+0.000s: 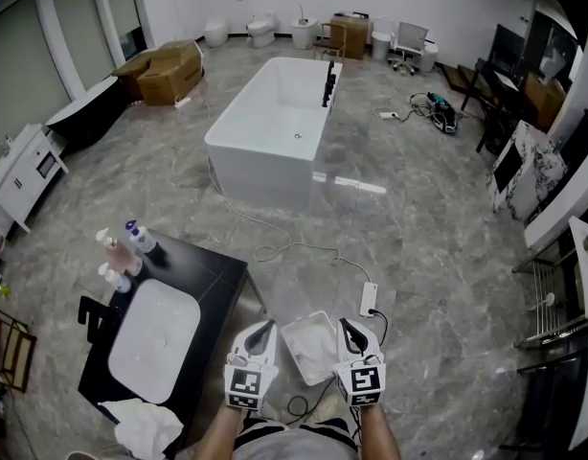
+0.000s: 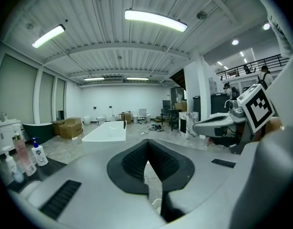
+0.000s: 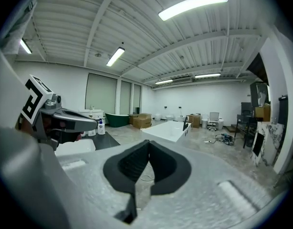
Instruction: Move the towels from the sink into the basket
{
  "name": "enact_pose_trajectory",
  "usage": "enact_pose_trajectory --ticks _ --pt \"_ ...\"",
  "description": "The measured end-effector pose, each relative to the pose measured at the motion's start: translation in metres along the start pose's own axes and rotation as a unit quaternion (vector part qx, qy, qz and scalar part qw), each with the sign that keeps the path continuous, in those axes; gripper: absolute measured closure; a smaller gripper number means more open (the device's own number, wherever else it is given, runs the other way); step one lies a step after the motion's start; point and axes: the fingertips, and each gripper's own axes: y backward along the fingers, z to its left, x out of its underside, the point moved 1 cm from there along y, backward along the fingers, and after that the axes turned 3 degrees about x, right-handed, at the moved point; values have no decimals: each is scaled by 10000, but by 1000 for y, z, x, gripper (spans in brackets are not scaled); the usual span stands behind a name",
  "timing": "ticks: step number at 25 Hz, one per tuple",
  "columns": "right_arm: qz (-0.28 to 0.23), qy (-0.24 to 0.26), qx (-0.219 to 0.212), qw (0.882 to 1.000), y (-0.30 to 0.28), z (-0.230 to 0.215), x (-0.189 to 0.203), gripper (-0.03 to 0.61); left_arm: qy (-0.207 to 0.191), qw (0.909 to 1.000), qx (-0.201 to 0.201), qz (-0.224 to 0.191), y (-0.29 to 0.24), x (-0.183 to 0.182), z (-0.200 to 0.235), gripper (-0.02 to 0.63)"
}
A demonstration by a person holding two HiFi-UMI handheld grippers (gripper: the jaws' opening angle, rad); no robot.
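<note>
I'm holding left gripper (image 1: 261, 332), right gripper (image 1: 349, 332) pressed together, empty. Towel (image 1: 313, 353) lying in basket (image 1: 292, 326), bottom centre. Sink (image 1: 155, 338) looking bare. Second towel (image 1: 141, 427) waiting on counter (image 1: 213, 276), lower left.

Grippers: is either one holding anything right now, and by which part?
Nothing is held. The left gripper and the right gripper each have their jaws shut together, with nothing between them.
</note>
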Motion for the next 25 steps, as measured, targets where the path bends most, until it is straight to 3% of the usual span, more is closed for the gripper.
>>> enact_pose_trajectory --ticks 16,25 --pt "-141 126 -84 9998 11 -4 -9 578 29 9999 -127 -111 9 -6 -11 604" --pt "-312 173 -794 9962 34 13 -9 578 138 9966 -800 -161 45 -4 -36 604"
